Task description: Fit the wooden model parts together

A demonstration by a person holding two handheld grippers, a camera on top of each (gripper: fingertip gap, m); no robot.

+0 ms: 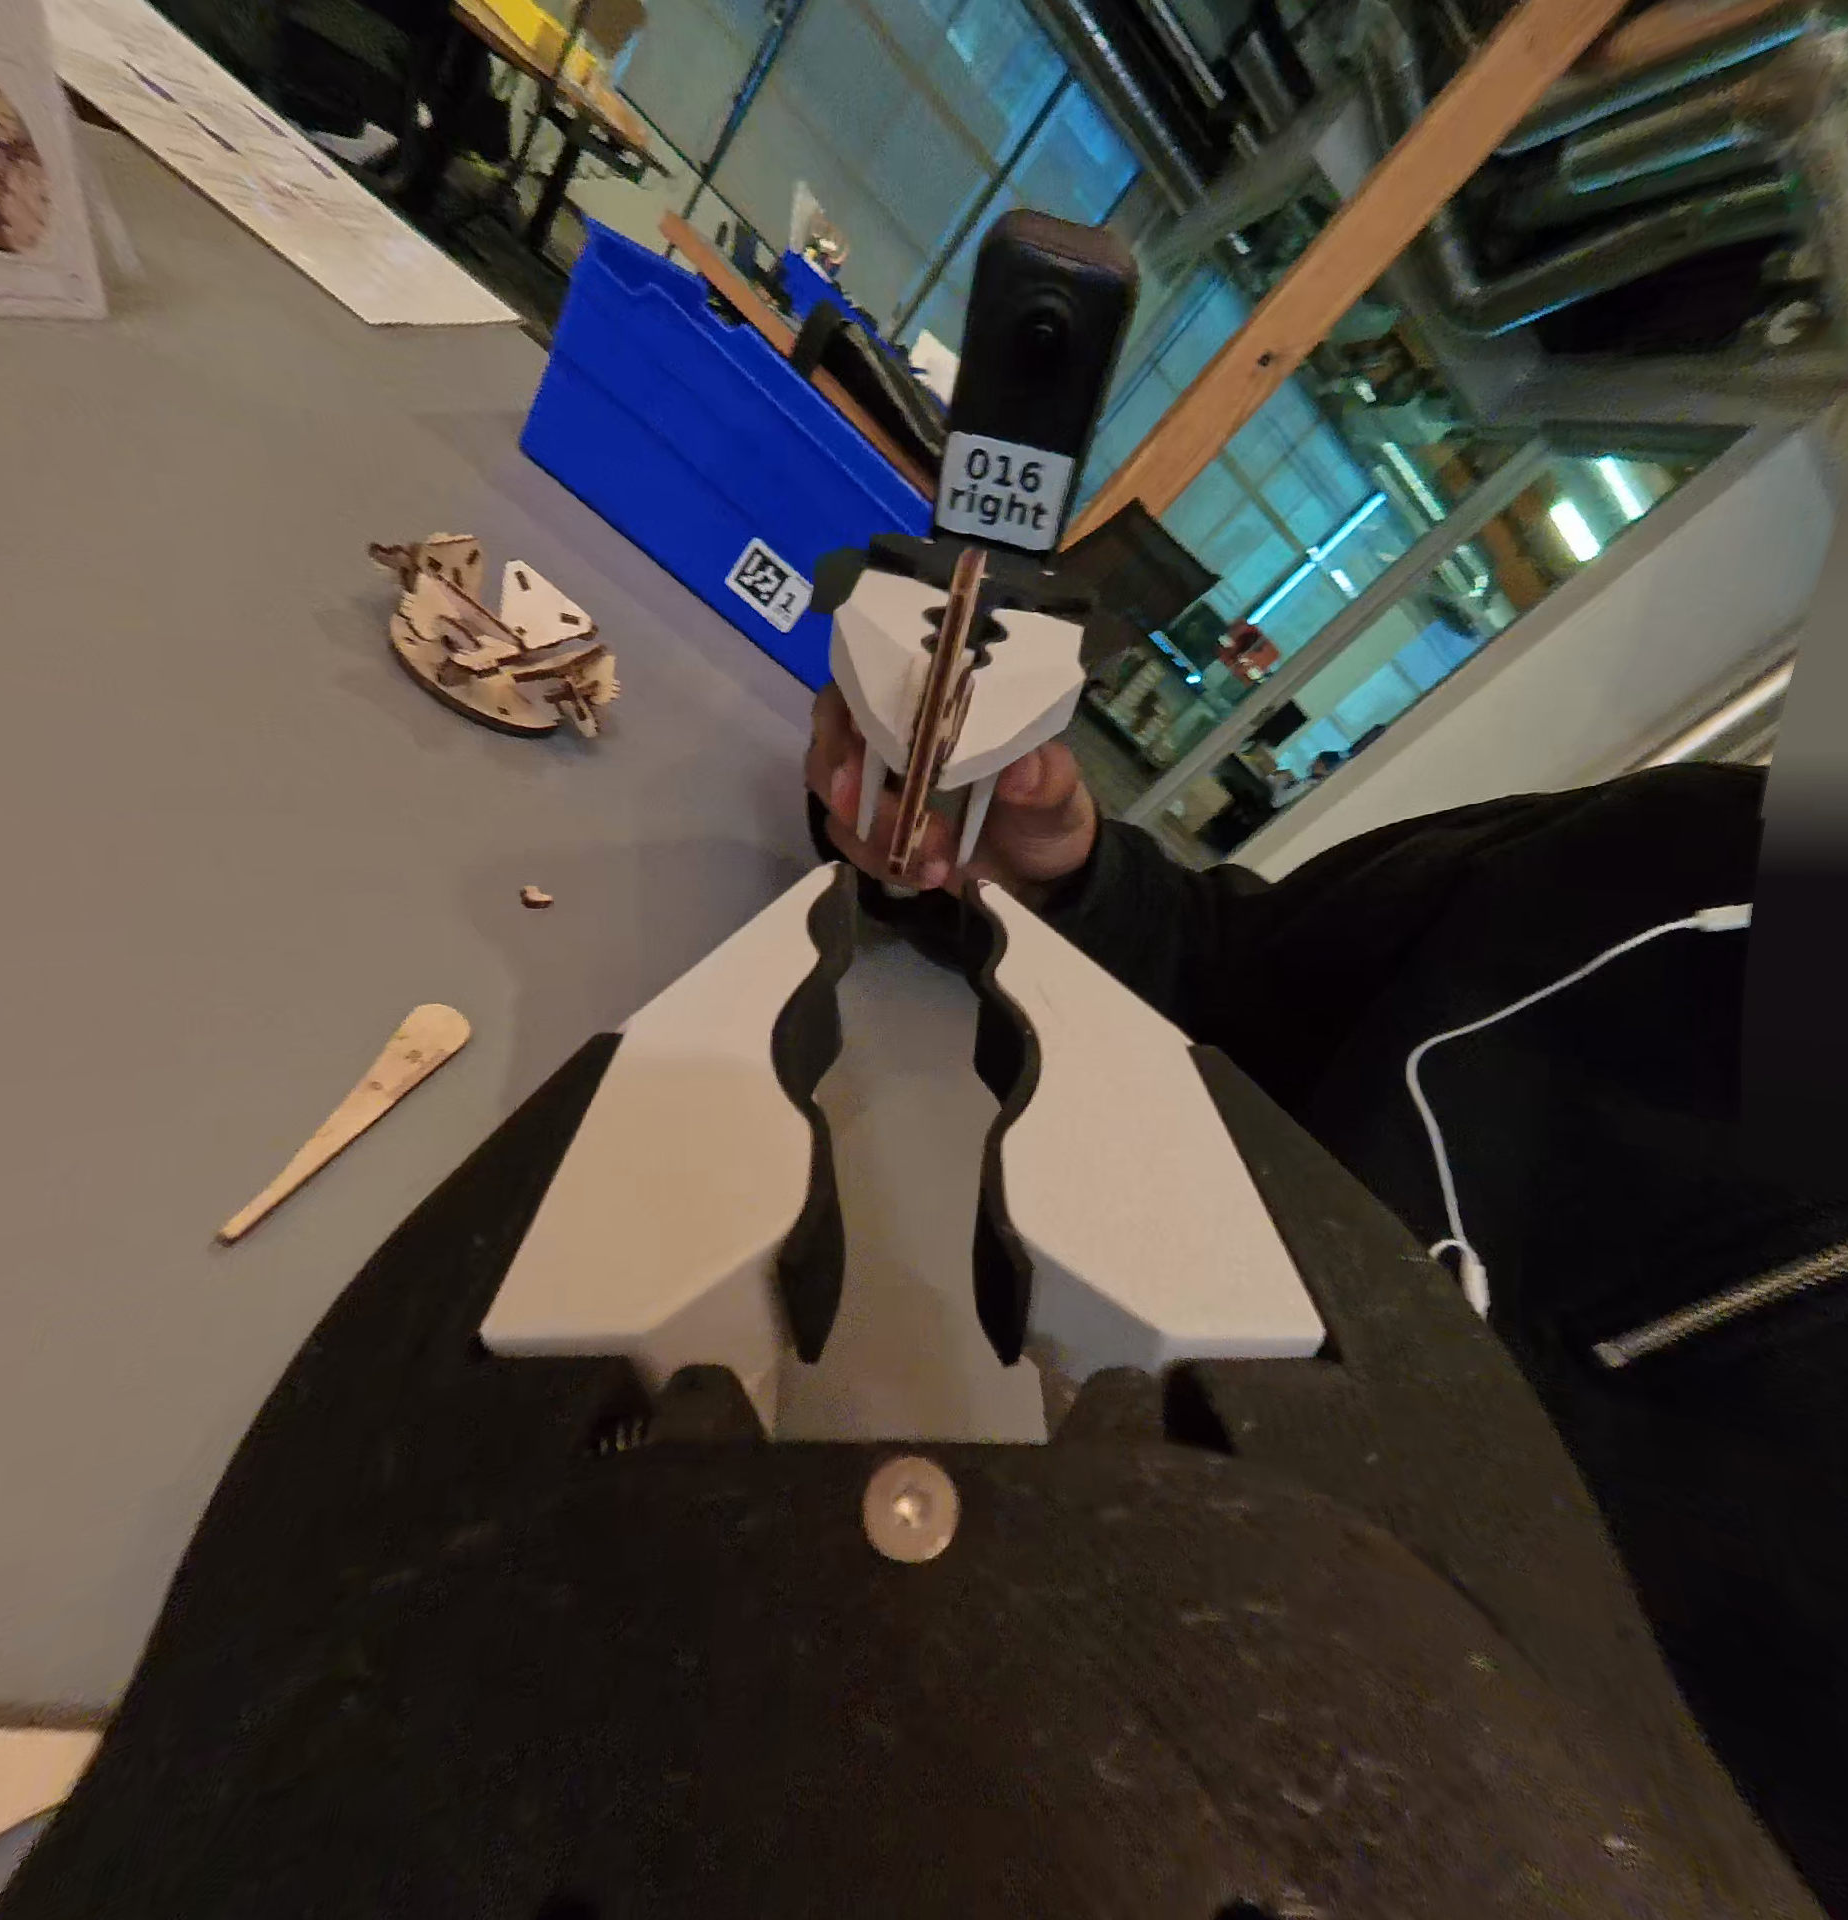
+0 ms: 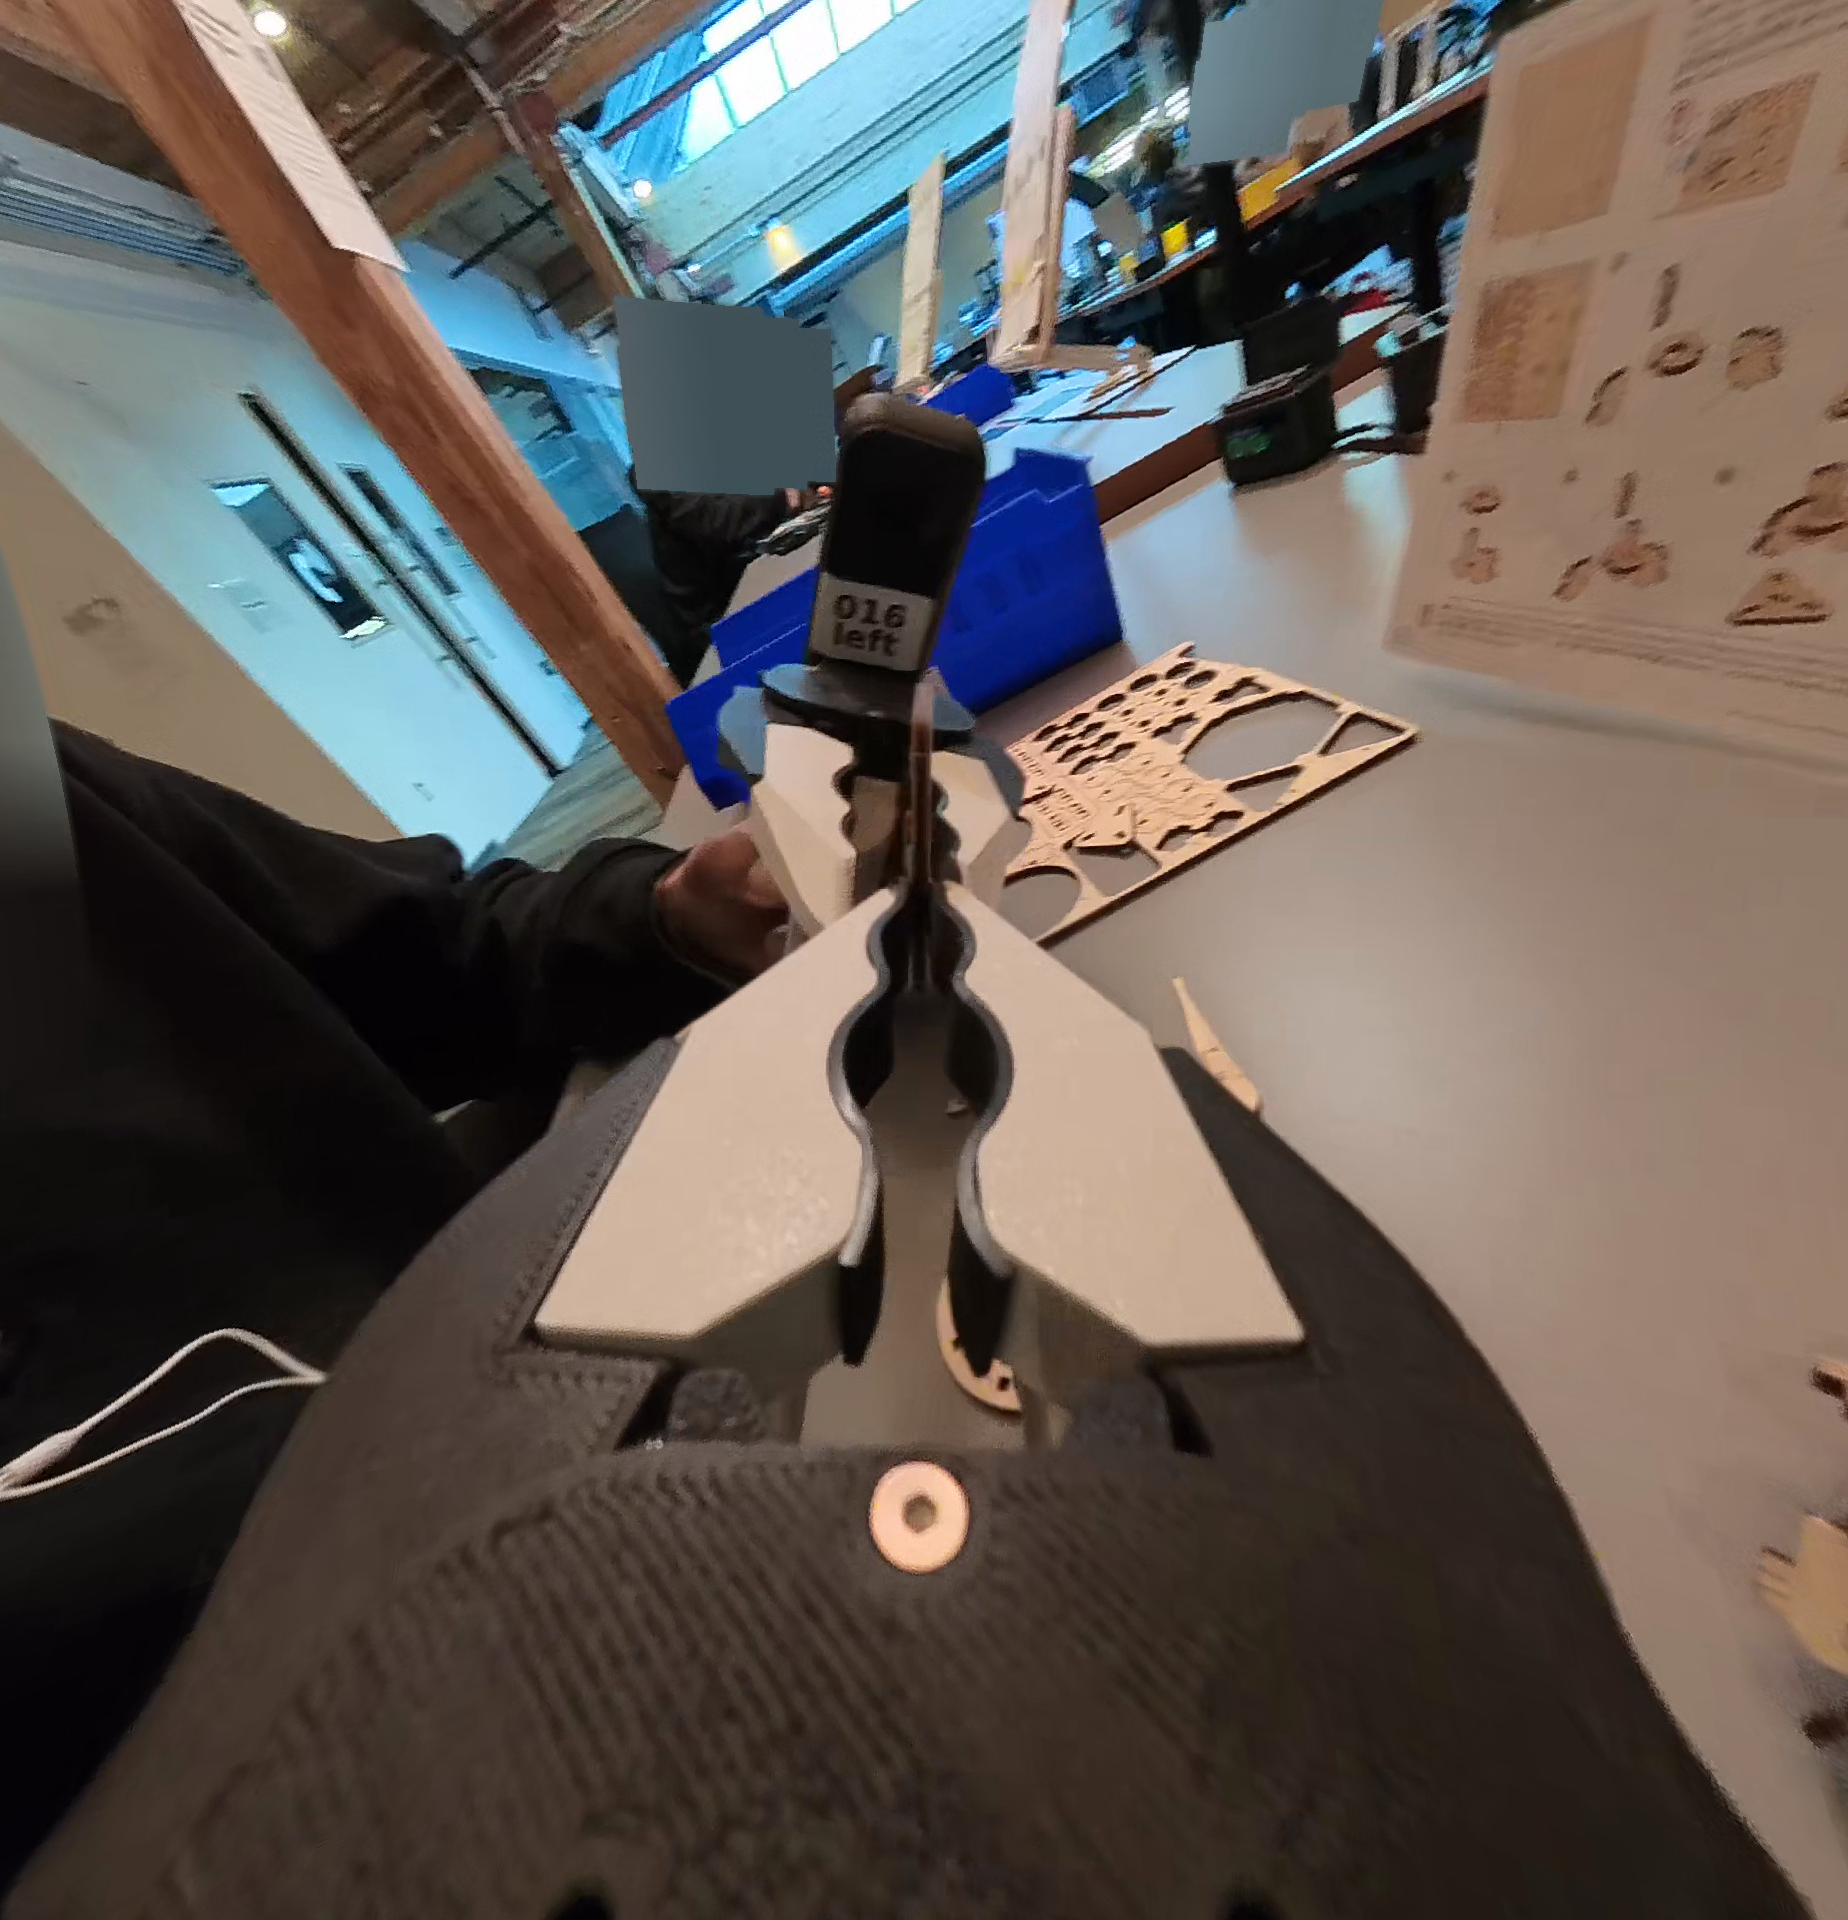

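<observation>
Wooden laser-cut flat piece (image 1: 935,717), thin and seen edge-on, sits clamped between the white fingers of my right tongs (image 1: 925,821), held up in the air above the grey bench (image 1: 224,831). From my right wrist view the same piece (image 2: 918,821) runs forward from my shut fingertips into the gap of the left tongs (image 2: 904,831) facing me. My left tongs (image 1: 907,894) stand apart, the black wavy pads not touching anything that I can see; the lower end of the piece is just beyond their tips. A hand (image 1: 1045,821) in a black sleeve grips the right tool behind its fingers.

On the bench to my left lies a half-built plywood model on a round base (image 1: 499,644), and nearer to me a long tapered wooden paddle-shaped part (image 1: 354,1117) and a tiny wooden offcut (image 1: 534,897). A blue plastic crate (image 1: 712,436) stands behind the model. In the right wrist view a plywood sheet with punched-out holes (image 2: 1200,790) lies flat beyond the tongs, and a printed instruction sheet (image 2: 1647,343) stands at the right. A white cable (image 1: 1460,1091) runs across the black clothing.
</observation>
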